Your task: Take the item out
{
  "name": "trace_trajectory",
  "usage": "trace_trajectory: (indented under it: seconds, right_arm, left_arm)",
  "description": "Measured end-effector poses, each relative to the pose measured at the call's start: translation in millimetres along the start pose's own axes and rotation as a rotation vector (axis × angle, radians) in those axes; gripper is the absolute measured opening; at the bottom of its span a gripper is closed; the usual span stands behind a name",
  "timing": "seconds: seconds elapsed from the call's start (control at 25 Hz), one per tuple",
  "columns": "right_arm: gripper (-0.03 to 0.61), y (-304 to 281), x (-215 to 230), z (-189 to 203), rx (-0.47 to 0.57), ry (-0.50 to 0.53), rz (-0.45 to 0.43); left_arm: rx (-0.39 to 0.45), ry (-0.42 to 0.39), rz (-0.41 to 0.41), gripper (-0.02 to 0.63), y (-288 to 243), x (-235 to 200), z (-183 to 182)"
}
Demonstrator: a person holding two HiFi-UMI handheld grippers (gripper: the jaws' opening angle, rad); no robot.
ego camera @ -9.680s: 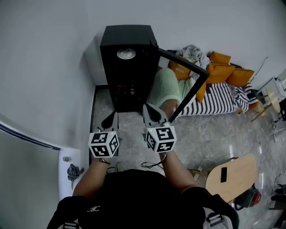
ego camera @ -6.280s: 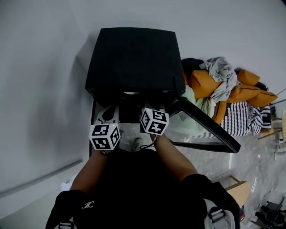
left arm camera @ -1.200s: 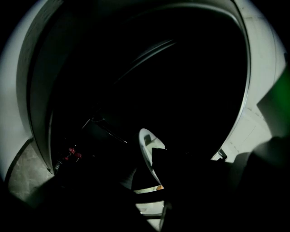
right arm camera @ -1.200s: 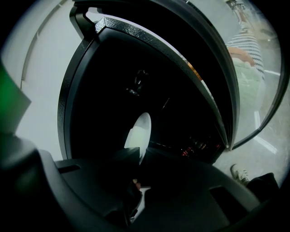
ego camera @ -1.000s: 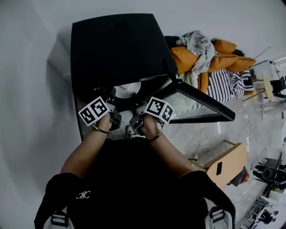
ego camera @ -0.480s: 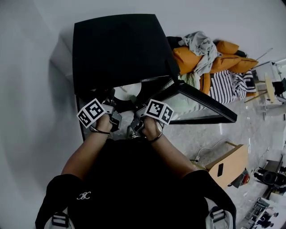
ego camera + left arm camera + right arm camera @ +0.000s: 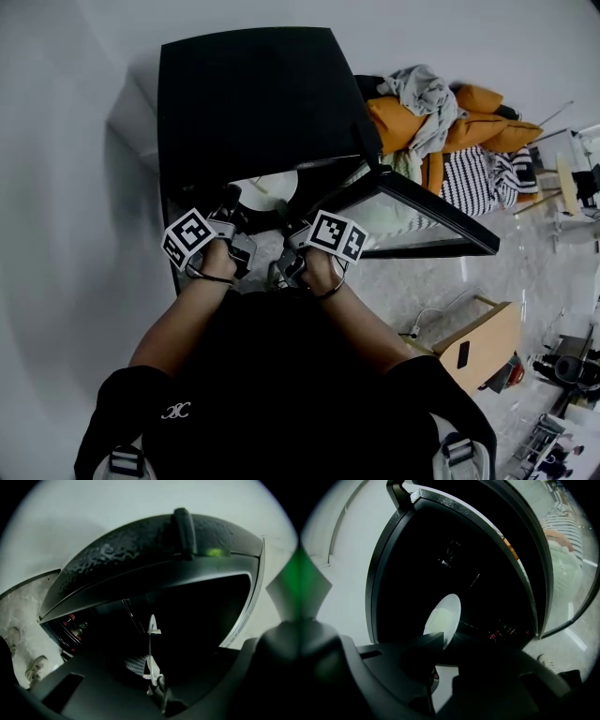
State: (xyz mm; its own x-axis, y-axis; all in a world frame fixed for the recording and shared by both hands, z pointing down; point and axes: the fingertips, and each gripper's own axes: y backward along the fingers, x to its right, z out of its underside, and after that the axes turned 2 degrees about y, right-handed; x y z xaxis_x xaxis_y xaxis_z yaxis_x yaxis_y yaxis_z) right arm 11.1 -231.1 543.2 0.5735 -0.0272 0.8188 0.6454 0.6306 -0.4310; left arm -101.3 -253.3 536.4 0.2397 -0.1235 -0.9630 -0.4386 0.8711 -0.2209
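White plate (image 7: 269,185) is seen at the mouth of the black cabinet (image 7: 253,94). Its rim is clamped by left gripper (image 7: 229,200), jaws just closed. Right gripper (image 7: 292,231) is parted at its near edge, jaws just widened.

We no longer stand back from the black cabinet (image 7: 253,94). We now lean close over it, so that its top fills the head view. Both grippers, once held out in front of us, now reach into its open front. The left gripper (image 7: 230,208) is rolled over from a second ago. Its jaws have just been closing and now pinch the rim of the white plate (image 7: 272,186). The right gripper (image 7: 292,234) has just been opening its jaws, with the plate's lower edge between them.
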Motion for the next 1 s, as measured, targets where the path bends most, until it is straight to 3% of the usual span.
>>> trace_trajectory:
  seconds: [0.36, 0.72, 0.88, 1.0]
  right_arm:
    - [0.063, 8, -9, -1, 0.035, 0.074, -0.038]
    - [0.063, 18, -10, -1, 0.091, 0.051, -0.119]
    - [0.063, 27, -7, 1, 0.110, 0.079, -0.105]
    - [0.063, 32, 1, -6, 0.148, 0.177, -0.051]
  left_arm:
    - [0.001, 0.046, 0.041, 0.021, 2, 3, 2]
    - [-0.023, 0.081, 0.063, 0.021, 2, 2, 3]
    - [-0.033, 0.082, 0.063, 0.021, 3, 1, 6]
    - [-0.042, 0.084, 0.057, 0.021, -2, -4, 8]
